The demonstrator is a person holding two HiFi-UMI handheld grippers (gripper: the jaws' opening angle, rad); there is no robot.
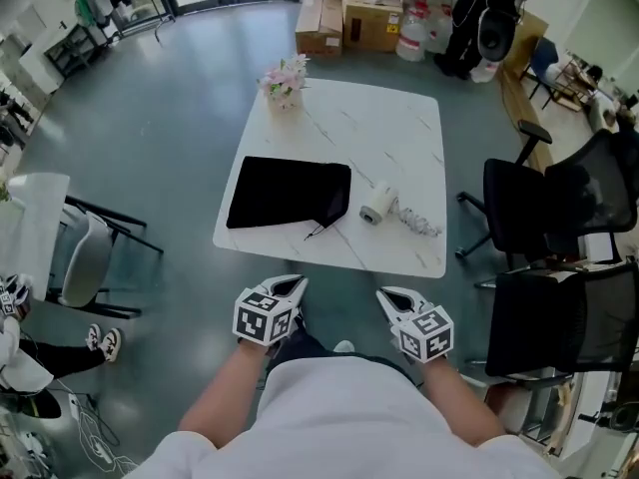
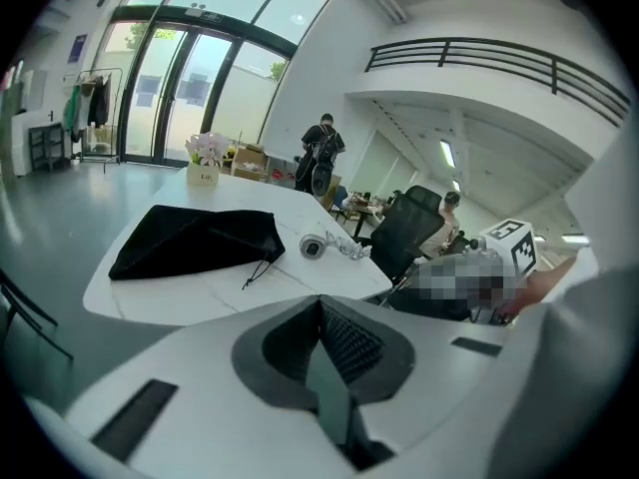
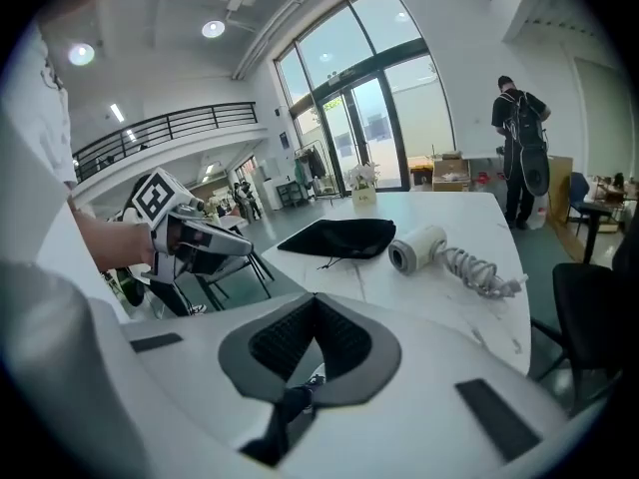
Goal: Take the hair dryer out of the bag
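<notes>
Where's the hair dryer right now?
In the head view the hair dryer lies on the white table, just right of the black bag's drawstring mouth, its coiled cord trailing further right.

Hair dryer (image 1: pixel 378 206) right of bag (image 1: pixel 288 193)

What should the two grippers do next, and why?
Probably nothing more than rest: the white hair dryer with its coiled cord already lies on the white marble table beside the flat black cloth bag, outside it. The left gripper and right gripper are shut, empty, and short of the table's near edge.
</notes>
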